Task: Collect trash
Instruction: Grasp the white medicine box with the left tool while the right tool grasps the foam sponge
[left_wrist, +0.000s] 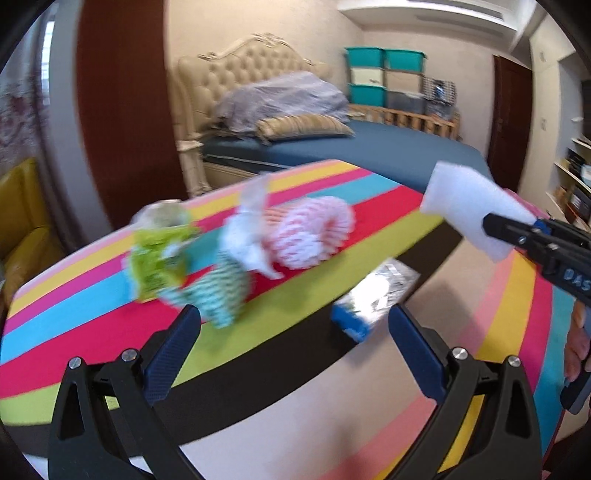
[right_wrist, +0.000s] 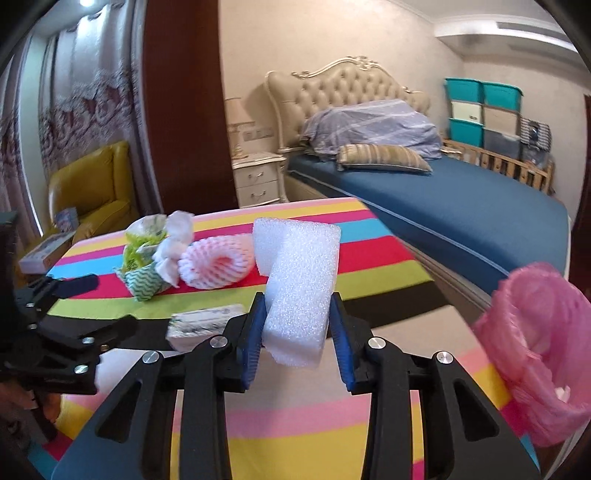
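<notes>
My right gripper (right_wrist: 299, 314) is shut on a white foam block (right_wrist: 299, 280) and holds it in the air; the block also shows in the left wrist view (left_wrist: 469, 206). My left gripper (left_wrist: 291, 332) is open and empty, just in front of the trash pile on the striped table (left_wrist: 74, 332). The pile holds a pink foam fruit net (left_wrist: 314, 232), crumpled white tissue (left_wrist: 247, 236), a green-and-white patterned piece (left_wrist: 218, 291) and a green wrapper (left_wrist: 155, 258). A bin with a pink bag liner (right_wrist: 535, 369) stands at the right.
A white packet (right_wrist: 203, 325) lies below the table's near edge on the striped floor mat (right_wrist: 295, 443). A bed (right_wrist: 443, 206) is behind the table, a yellow armchair (right_wrist: 92, 184) and a nightstand (right_wrist: 258, 177) at the left.
</notes>
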